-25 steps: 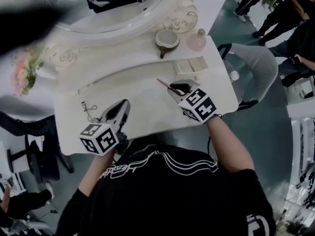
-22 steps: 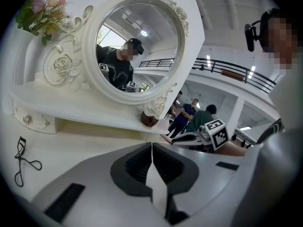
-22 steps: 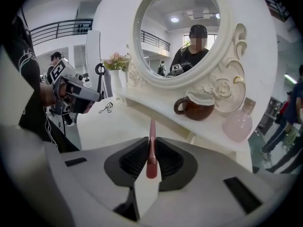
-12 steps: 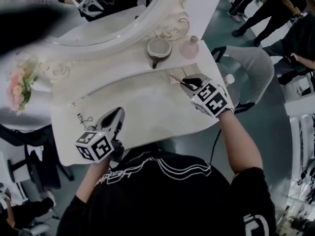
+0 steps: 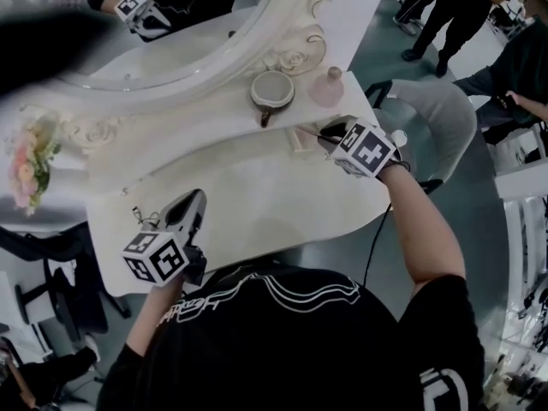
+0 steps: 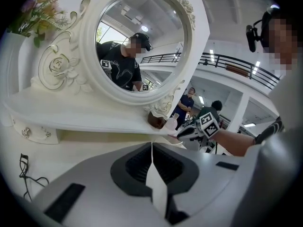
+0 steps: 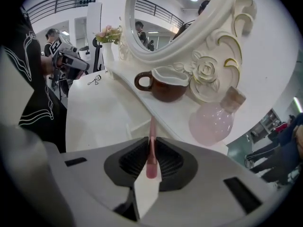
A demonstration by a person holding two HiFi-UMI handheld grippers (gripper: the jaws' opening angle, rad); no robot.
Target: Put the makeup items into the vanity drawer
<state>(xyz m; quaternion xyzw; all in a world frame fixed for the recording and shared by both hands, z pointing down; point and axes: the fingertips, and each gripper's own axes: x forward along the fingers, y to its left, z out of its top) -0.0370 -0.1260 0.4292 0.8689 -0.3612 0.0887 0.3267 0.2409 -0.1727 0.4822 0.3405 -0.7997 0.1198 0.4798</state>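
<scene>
We are gripping a slim pink makeup brush (image 7: 151,148) in the right gripper (image 7: 151,137), its jaws narrowed onto the handle, and holding it over the open vanity drawer (image 7: 128,126) at the tabletop's right end. A brown cup (image 7: 161,86) and a round pink bottle (image 7: 212,121) are crowding the shelf just behind it. The left gripper (image 6: 151,146) is hovering with its jaws pressed together and empty, near an eyelash curler (image 6: 22,173) lying on the tabletop. The right gripper is covering most of the drawer, so we are not seeing what it contains. The brush's far end is too small to make out.
</scene>
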